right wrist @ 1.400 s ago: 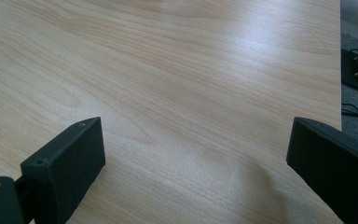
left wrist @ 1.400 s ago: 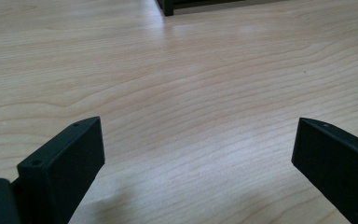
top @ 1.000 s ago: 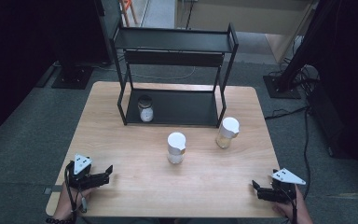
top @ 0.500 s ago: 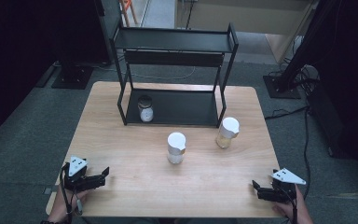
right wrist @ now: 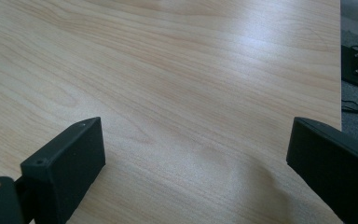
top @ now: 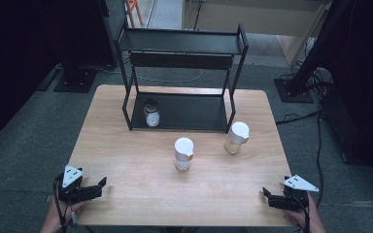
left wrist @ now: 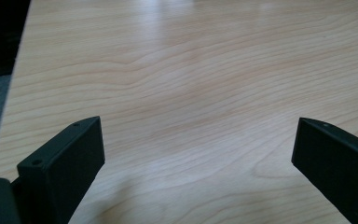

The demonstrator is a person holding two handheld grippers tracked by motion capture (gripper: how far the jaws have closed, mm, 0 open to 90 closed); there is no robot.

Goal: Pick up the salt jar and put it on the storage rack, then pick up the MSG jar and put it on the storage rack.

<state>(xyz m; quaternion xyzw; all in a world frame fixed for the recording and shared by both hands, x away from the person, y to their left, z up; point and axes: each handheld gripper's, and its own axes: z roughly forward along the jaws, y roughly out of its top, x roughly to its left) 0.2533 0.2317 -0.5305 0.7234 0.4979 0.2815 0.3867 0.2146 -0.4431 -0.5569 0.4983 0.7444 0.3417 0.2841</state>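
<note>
Left gripper [top: 99, 186] has slid back toward the table's [top: 126, 194] near corner, both grippers wide open and empty, nothing started.

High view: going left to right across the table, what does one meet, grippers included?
Left gripper → small dark-lidded glass jar on the black metal rack's lower shelf → white-capped jar at mid-table → white-capped jar of yellowish contents → right gripper.

table [top: 126, 160] evenly lit | surroundings dark | glare far edge | soft focus
</note>
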